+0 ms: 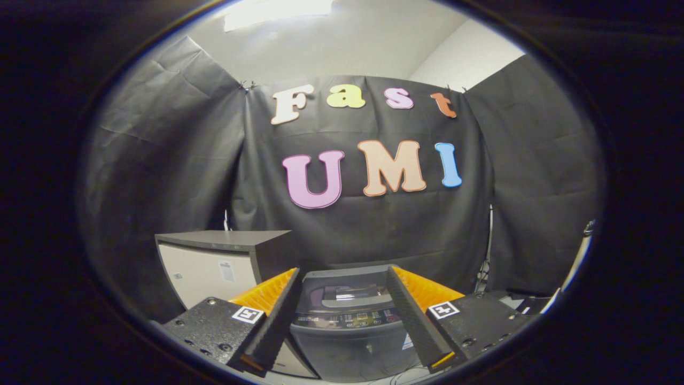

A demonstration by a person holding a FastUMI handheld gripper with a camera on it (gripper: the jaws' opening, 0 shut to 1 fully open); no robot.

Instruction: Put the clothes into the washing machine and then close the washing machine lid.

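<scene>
washing machine (347, 321) upright, control panel facing the gripper (342, 280), framed between its spread, empty jaws

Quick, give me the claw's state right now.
Claw: open, holding nothing; the washing machine sits beyond the spread fingers, untouched.

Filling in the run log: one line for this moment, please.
gripper: open, holding nothing | washing machine: seen between the fingers, beyond them, lid down | cabinet: beside the machine | clothes: not located
</scene>
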